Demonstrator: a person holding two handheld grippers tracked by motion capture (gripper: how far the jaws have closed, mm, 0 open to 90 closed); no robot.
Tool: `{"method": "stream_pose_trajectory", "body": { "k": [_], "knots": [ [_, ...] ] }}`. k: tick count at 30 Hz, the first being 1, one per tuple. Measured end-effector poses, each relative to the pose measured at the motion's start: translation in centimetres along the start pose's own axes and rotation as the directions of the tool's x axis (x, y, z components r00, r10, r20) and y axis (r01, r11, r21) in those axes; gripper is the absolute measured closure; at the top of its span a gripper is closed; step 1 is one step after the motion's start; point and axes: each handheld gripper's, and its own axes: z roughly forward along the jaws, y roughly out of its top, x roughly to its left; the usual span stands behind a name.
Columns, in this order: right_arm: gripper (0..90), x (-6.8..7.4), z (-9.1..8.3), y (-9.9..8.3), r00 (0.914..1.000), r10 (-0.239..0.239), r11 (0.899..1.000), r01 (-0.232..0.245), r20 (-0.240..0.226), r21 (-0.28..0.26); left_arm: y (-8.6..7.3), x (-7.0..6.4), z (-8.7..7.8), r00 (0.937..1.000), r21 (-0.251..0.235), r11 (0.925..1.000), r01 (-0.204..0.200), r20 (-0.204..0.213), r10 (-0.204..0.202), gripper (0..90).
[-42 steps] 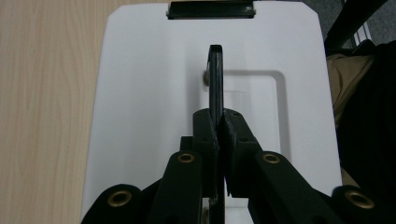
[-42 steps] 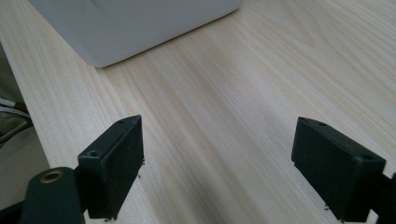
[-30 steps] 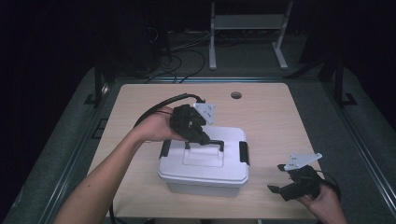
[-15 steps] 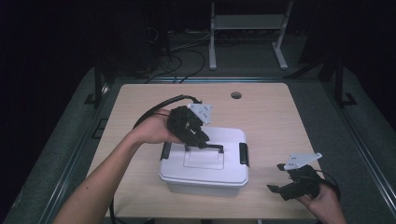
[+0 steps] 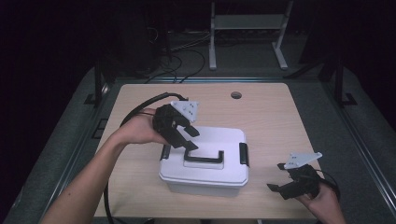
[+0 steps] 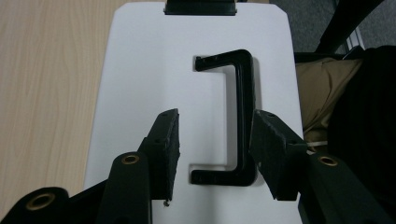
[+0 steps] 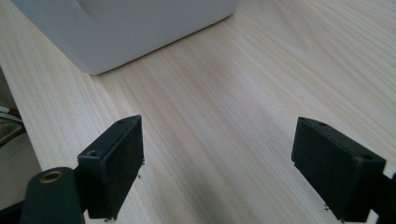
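A white lidded box [image 5: 205, 173] stands on the wooden table [image 5: 280, 121], front of centre. A black handle [image 5: 203, 158] lies flat on its lid, with a black latch [image 5: 243, 154] on each short end. My left gripper [image 5: 191, 140] hovers open above the lid's left part. In the left gripper view, the handle [image 6: 238, 116] runs between the spread jaws of that gripper [image 6: 215, 149], close to the right one, over the white lid [image 6: 140, 70]. My right gripper [image 5: 276, 176] rests open low at the table's front right, holding nothing. Its own view shows the gripper [image 7: 217, 163] wide apart over bare wood, the box [image 7: 140, 28] ahead.
A round cable hole [image 5: 236, 95] sits in the table's far side. A white metal stand [image 5: 247, 28] and cables lie on the floor beyond. The left gripper's cable [image 5: 140, 109] loops over the table's left half. A person's clothing [image 6: 322, 93] lies past the box.
My left gripper has shifted slightly to the left over the lid and stays open. The right gripper and the box have not moved.
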Motion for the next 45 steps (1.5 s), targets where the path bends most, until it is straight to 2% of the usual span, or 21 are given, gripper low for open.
{"method": "stream_pose_trajectory", "body": {
  "k": [3, 6, 12, 22, 31, 45],
  "knots": [
    [16.2, 0.1, 0.0, 0.0, 1.0, 0.0, 1.0, 0.0, 0.001, -0.002, -0.7, 0.0, -0.4, 0.9999, -0.029, 0.9995, 0.014, 0.006, -0.014, 50.8],
    [16.2, 0.1, 0.1, 0.2, 1.0, -0.007, 1.0, 0.007, 0.002, -0.001, -1.3, 0.0, -0.7, 0.9997, -0.018, 0.9995, 0.024, -0.008, -0.024, 49.6],
    [16.2, 0.2, 0.3, 0.3, 0.9999, -0.012, 1.0, 0.012, 0.001, 0.006, -2.5, -0.1, -1.2, 0.9983, -0.033, 0.9985, 0.044, -0.036, -0.045, 46.3],
    [16.2, 0.1, 0.3, 0.2, 1.0, 0.001, 1.0, -0.001, 0.0, 0.006, -4.8, -0.2, -2.3, 0.9946, -0.052, 0.9951, 0.084, -0.057, -0.087, 43.3],
    [16.2, 0.1, 0.3, 0.2, 1.0, 0.009, 1.0, -0.009, -0.001, 0.003, -5.8, -0.4, -2.7, 0.9919, -0.071, 0.9922, 0.103, -0.068, -0.108, 41.6],
    [16.2, 0.2, 0.0, 0.0, 0.9999, 0.013, 1.0, -0.013, 0.006, 0.001, -8.0, -0.9, -3.6, 0.9829, -0.097, 0.9854, 0.14, -0.106, -0.15, 35.7]
  ]
}}
